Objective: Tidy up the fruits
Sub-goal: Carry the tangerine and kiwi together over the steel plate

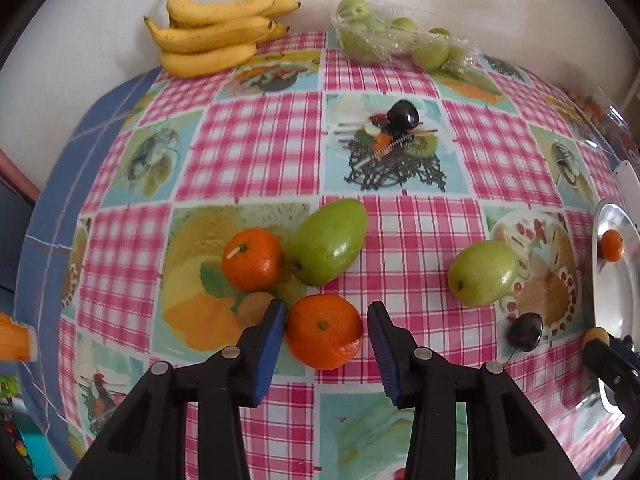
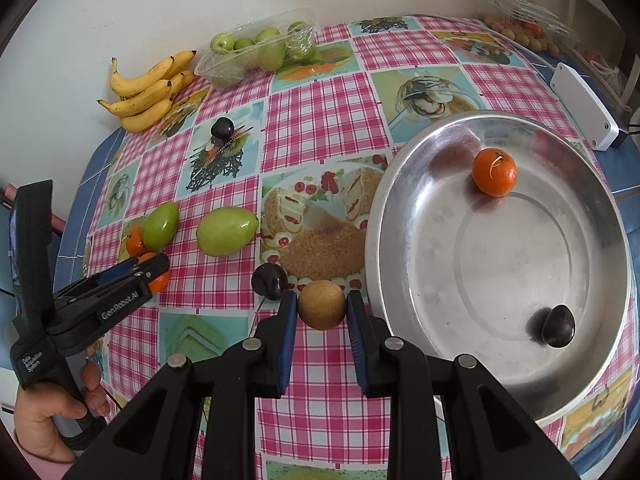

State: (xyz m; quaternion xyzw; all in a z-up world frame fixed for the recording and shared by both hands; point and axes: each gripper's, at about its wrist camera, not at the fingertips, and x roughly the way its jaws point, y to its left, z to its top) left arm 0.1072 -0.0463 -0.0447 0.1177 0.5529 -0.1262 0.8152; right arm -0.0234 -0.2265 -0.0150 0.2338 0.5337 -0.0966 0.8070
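A mandarin [image 1: 324, 334] lies on the checked tablecloth between the blue pads of my left gripper [image 1: 327, 308]. The left pad is at its skin and a thin gap shows at the right pad, so the gripper is open. My right gripper [image 2: 322, 300] is shut on a round brown fruit [image 2: 321, 305], just left of the metal pan's rim [image 2: 376, 240]. In the pan lie a mandarin [image 2: 494, 172] and a dark plum [image 2: 558, 326]. Another plum [image 2: 269, 280] lies on the cloth beside the right gripper's left finger.
Two green mangoes [image 1: 326, 242] [image 1: 482, 272] and a second mandarin [image 1: 252, 260] lie just beyond the left gripper. A plum [image 1: 404, 116] sits mid-table. Bananas [image 1: 216, 36] and a wrapped tray of green fruit [image 1: 400, 36] line the wall. A white box [image 2: 584, 108] lies behind the pan.
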